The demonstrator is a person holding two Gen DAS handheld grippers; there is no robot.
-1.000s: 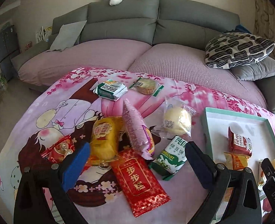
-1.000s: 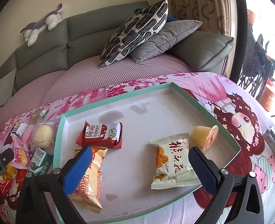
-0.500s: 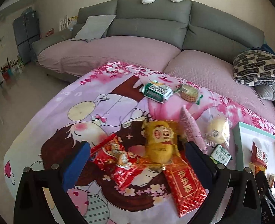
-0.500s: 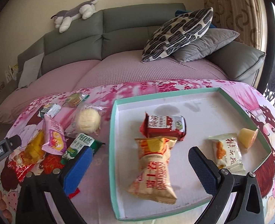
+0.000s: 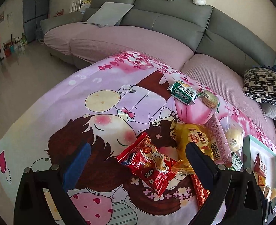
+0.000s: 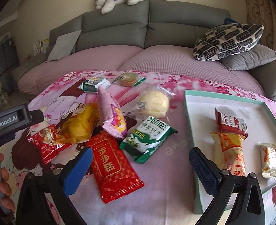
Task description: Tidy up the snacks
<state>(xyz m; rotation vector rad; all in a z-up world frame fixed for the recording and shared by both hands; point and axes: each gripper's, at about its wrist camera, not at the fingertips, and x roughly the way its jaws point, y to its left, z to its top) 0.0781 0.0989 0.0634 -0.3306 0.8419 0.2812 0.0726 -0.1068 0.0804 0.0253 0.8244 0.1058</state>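
1. Both grippers, left gripper (image 5: 138,156) and right gripper (image 6: 140,161), hovered spread, empty.
2. Red packet (image 5: 150,164) lay between left fingers; probably the next pick.
3. Tray (image 6: 189,120) sat beyond the right finger.

"GenRobot.AI" on left gripper (image 6: 16,121) — "BISCUIT" on green packet (image 6: 149,138)

Bench (image 6: 175,178) wears a pink cartoon-print cloth. Loose packets clustered on it: red wrapper (image 6: 111,166), green-white biscuit pack (image 6: 149,138), pink pack (image 6: 111,118), yellow pack (image 6: 79,125), red candy bag (image 5: 151,163), clear-wrapped bun (image 6: 153,103), plus a green packet (image 6: 93,84) and a round cracker pack (image 6: 128,79) at the far edge. Teal-rimmed tray (image 6: 189,120) sits right of the cluster.
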